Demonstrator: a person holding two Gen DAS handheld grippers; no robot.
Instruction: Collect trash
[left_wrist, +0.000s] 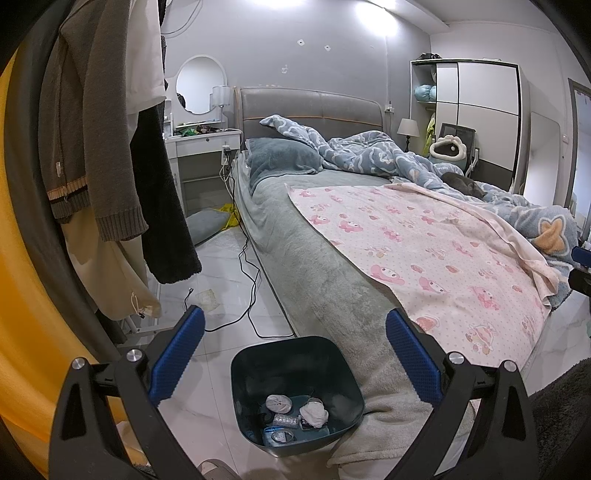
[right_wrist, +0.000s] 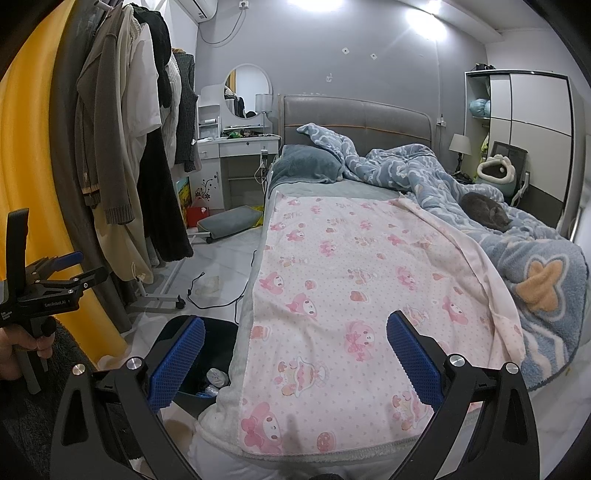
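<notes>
left wrist view looks down the near left side of the bed (left_wrist: 317, 280), where a dark bin (left_wrist: 295, 391) stands on the pale tile floor (left_wrist: 221, 266), touching the grey bedcover that hangs at the foot. the bin already holds trash (left_wrist: 295, 413): two crumpled whitish wads and some clear wrappers at the bottom. the left gripper (left_wrist: 295, 332) hangs above and just near of the bin with its blue pads spread wide and nothing between them.

right wrist view faces the pink printed sheet (right_wrist: 351, 277); the right gripper (right_wrist: 295, 336) has its fingers wide apart too, empty, over the near end of the bed. at its left edge a hand grips the handle of the other tool.

further along the floor, beside a black cable (left_wrist: 251, 280) and below the hanging clothes (left_wrist: 110, 147), lies a flat, pale scrap (left_wrist: 208, 299), which looks like paper or plastic litter. a yellow bag (left_wrist: 231, 218) shows by a grey cushion at the far end; whether that is trash i cannot tell.

my reading: one drop into the bin is finished and the search for the next piece is in hand. the next move likely calls for stepping forward along the left of the bed, lowering an open gripper flat to the tile over the scrap, and pinching its edge without snagging the cable.
</notes>
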